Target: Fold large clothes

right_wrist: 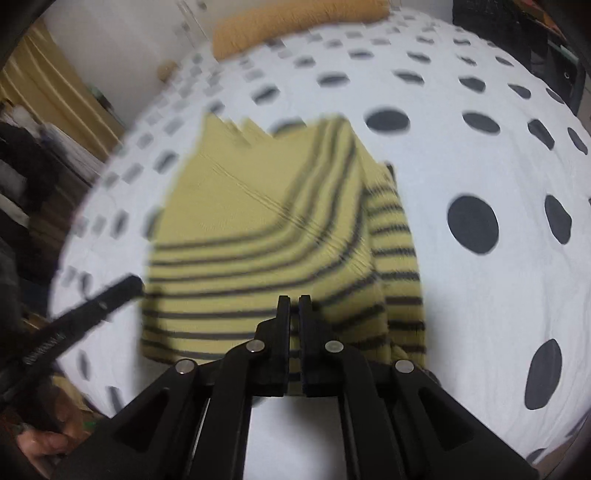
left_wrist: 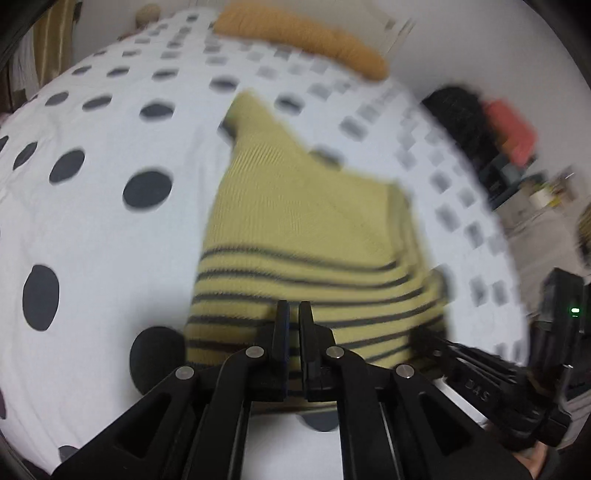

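A yellow knit sweater with dark stripes [left_wrist: 303,236] lies partly folded on a white bed cover with dark dots [left_wrist: 92,229]. My left gripper [left_wrist: 294,310] has its jaws closed on the sweater's near striped edge. My right gripper [right_wrist: 294,304] is likewise closed on the near striped edge of the sweater [right_wrist: 258,221], over the cover [right_wrist: 461,155]. The right gripper also shows at the right of the left wrist view [left_wrist: 480,376]. The left one shows at the left of the right wrist view [right_wrist: 92,306]. Both views are blurred.
An orange pillow [left_wrist: 306,33] lies at the far end of the bed; it also shows in the right wrist view [right_wrist: 295,18]. Dark and red items [left_wrist: 480,122] sit beyond the bed's right edge. A yellow curtain [right_wrist: 48,92] hangs at the left.
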A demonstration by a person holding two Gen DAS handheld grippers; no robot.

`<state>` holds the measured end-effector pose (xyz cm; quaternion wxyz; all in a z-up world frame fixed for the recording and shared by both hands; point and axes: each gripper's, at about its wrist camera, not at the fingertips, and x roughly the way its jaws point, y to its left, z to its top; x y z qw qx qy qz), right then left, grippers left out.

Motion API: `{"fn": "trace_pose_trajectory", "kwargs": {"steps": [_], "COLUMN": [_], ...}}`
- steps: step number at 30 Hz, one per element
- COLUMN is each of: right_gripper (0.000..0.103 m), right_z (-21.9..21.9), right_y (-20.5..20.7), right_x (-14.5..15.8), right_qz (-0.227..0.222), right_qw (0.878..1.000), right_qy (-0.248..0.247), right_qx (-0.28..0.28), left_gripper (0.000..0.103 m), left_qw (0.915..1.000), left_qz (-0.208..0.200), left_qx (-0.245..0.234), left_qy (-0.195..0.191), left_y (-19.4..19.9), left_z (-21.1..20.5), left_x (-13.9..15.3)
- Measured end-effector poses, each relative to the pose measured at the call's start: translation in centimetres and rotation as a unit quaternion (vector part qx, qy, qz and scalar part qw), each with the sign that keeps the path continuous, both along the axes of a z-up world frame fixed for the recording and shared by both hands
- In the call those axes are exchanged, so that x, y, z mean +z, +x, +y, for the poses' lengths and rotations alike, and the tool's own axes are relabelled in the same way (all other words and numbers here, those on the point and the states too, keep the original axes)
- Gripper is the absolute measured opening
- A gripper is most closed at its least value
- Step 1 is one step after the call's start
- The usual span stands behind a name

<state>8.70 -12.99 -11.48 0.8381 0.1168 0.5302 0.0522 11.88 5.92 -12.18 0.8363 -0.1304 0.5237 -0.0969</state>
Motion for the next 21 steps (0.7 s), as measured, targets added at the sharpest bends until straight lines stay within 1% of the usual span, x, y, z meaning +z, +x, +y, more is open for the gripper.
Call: {"fn": "trace_pose_trajectory", "kwargs": {"steps": [1,2,3,4,5,6,7,8,9,10,11,12,13,14,17,19,21], "right_gripper": [0.002,0.000,0.000,0.000,0.004,0.004,0.004,0.004,0.005,0.006,0.006,0.006,0.006,0.006,0.007,0.009,0.009], "right_z": [0.0,-0.2,-0.5,-0.6,-0.4,-0.1,0.3,0.8,1.3,1.7,2.1,2.0,1.5,1.2,1.5,1.4,1.4], "right_y": [0.4,0.5,0.1,-0.2,-0.4,-0.8,-1.0,-1.1,-0.8,-0.4,0.3,0.6,0.5,0.4,-0.6,-1.4,-1.3], "right_x": [-2.1,-3.1,-3.4,-3.1,-2.3,-1.0,-0.1,0.8,1.0,0.8,-0.4,-1.8,-2.9,-3.2,-1.4,0.3,1.4], "right_qz": [0.032,0.036,0.033,0.033,0.034,0.018,0.001,-0.017,-0.021,-0.015,0.012,0.035,0.041,0.039,0.044,0.025,0.008], "right_qw": [1.000,0.999,0.999,0.999,0.999,1.000,1.000,1.000,1.000,1.000,0.999,0.998,0.998,0.998,0.998,0.999,0.999], "right_qy": [-0.001,0.013,0.020,0.019,0.013,0.013,0.016,0.012,-0.003,-0.017,-0.042,-0.050,-0.042,-0.038,-0.053,-0.040,-0.033], "right_qx": [0.002,-0.001,-0.006,-0.008,-0.010,-0.010,-0.006,0.002,0.007,0.011,0.013,0.014,0.015,0.014,0.011,0.007,0.007], "left_gripper": [0.002,0.002,0.002,0.002,0.002,0.003,0.003,0.003,0.005,0.007,0.006,0.006,0.006,0.006,0.006,0.006,0.007], "left_qw": [0.9998,0.9999,0.9999,0.9998,0.9996,0.9994,0.9987,0.9982,0.9977,0.9969,0.9965,0.9966,0.9965,0.9966,0.9961,0.9964,0.9964], "left_qz": [0.018,0.015,0.009,0.008,0.004,-0.003,-0.013,-0.016,-0.010,0.003,0.015,0.032,0.049,0.052,0.049,0.043,0.033], "left_qx": [0.004,0.009,0.009,0.011,0.016,0.020,0.027,0.029,0.031,0.033,0.034,0.034,0.037,0.038,0.046,0.055,0.062], "left_qy": [-0.001,-0.002,0.001,0.014,0.023,0.027,0.040,0.049,0.060,0.071,0.074,0.068,0.057,0.052,0.057,0.049,0.048], "left_y": [0.4,0.1,-0.1,-0.3,-0.7,-1.2,-1.8,-2.1,-2.4,-2.6,-2.8,-3.0,-3.5,-4.2,-5.8,-6.3,-6.5], "left_z": [-0.1,-0.1,-0.1,-0.2,-0.3,-0.2,-0.3,-0.3,-0.3,-0.3,-0.3,-0.1,0.4,0.8,1.5,2.0,2.4], "left_x": [-1.7,-2.1,-1.8,-0.8,0.3,1.0,2.0,2.3,2.0,1.3,0.8,-0.3,-1.2,-1.5,-0.5,0.5,1.4]}}
